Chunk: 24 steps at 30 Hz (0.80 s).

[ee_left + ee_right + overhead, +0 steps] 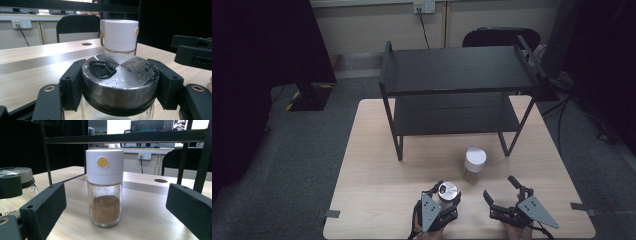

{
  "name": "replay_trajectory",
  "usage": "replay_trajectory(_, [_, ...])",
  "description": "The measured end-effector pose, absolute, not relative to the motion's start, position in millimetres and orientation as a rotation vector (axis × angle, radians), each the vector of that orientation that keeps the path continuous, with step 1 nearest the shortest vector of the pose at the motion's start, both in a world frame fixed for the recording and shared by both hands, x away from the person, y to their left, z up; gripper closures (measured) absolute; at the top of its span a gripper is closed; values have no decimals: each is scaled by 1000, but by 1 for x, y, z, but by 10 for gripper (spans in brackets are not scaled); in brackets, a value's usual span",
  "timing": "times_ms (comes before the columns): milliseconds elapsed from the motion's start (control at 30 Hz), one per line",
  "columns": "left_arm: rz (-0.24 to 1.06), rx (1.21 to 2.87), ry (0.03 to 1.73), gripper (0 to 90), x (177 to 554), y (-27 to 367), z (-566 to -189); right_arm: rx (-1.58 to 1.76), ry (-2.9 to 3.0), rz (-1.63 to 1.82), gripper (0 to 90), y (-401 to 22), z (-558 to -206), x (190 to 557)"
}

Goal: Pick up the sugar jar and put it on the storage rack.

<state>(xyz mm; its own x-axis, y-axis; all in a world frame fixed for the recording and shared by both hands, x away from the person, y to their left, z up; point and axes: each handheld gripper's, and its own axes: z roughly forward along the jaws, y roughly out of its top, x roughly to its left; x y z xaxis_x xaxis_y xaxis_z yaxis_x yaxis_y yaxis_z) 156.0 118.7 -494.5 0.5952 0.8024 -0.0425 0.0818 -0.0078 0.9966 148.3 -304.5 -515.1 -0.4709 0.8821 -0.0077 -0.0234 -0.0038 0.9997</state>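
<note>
A glass jar with a silver metal lid (448, 191) stands near the table's front edge, and my left gripper (443, 195) is shut on it. In the left gripper view both black pads press the sides of the lid (120, 75). A white-capped glass shaker (474, 163) holding brown powder stands upright just beyond, in front of the shelf. My right gripper (501, 190) rests open at the front right, aimed at the shaker (104, 187), which stands apart beyond its fingers (42, 207). The silver-lidded jar (17, 185) sits at the left edge of the right gripper view.
A black two-tier shelf rack (457, 75) stands on the far half of the wooden table (372, 175). A black chair (499, 36) and a wall socket (424, 7) lie behind it. Black curtains hang at both sides.
</note>
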Motion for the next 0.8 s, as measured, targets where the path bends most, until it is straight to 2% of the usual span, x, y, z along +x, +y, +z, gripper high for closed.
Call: replay_trajectory(800, [675, 1472, 776, 354, 154, 122, -491, 917, 1541, 1569, 17, -304, -515, 148])
